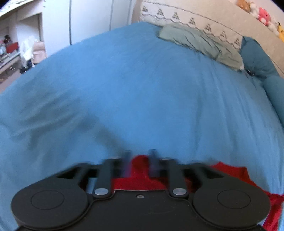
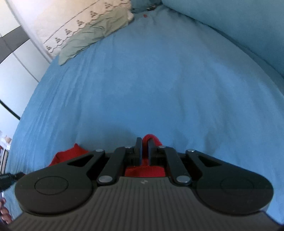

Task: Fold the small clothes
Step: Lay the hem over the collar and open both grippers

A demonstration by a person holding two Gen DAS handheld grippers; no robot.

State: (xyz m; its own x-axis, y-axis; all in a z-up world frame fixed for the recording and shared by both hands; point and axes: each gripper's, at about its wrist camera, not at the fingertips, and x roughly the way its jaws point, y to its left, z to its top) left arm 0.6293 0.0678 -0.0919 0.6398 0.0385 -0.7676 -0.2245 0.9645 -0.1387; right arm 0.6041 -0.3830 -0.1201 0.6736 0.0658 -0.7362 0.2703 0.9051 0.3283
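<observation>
A small red garment (image 1: 229, 172) lies on the blue bed sheet (image 1: 134, 92), mostly hidden under both grippers. In the left wrist view my left gripper (image 1: 140, 158) is blurred, with red cloth between its fingers, which stand a little apart. In the right wrist view my right gripper (image 2: 145, 142) is shut on a fold of the red garment (image 2: 150, 138), which bulges out past the fingertips. More red cloth (image 2: 69, 154) shows to the left under the gripper body.
A grey-green pillow (image 1: 200, 42) lies at the head of the bed against a patterned cream headboard (image 1: 195, 16). A blue bolster (image 1: 257, 55) lies at the right. White wardrobe doors (image 1: 85, 19) and cluttered shelves (image 1: 10, 48) stand beyond the bed's left edge.
</observation>
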